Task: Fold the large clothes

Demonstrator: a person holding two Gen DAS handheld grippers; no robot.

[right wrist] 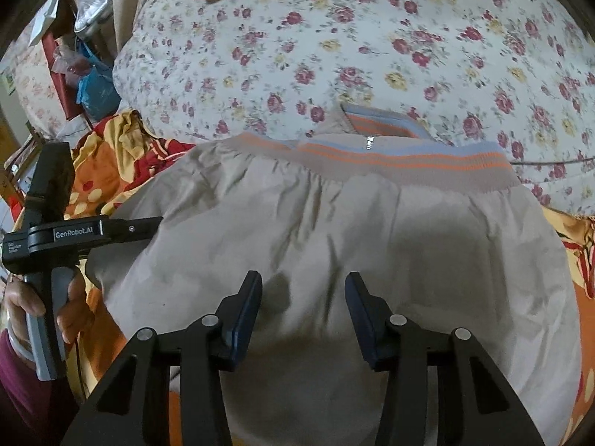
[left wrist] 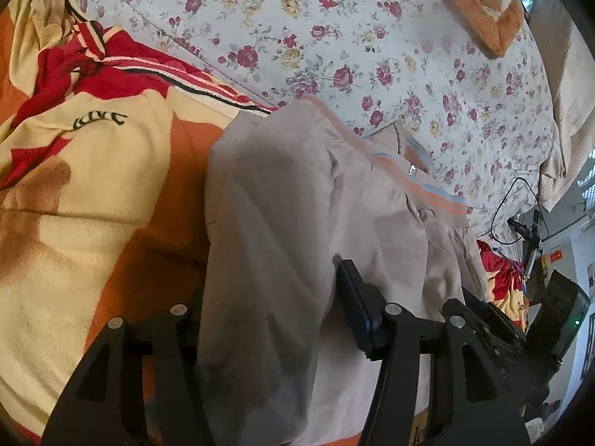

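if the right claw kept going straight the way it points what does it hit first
Most likely the beige jacket: its fabric fills the space just ahead of the open right claw. Past it come the striped ribbed hem and the floral quilt, though depth is unclear.

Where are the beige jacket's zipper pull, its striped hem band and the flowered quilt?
zipper pull [right wrist: 369, 142], right wrist view, on the small metal tab.
striped hem band [right wrist: 409, 165], right wrist view, on the ribbed orange-striped knit.
flowered quilt [left wrist: 334, 37], left wrist view, on bare rose-print fabric.
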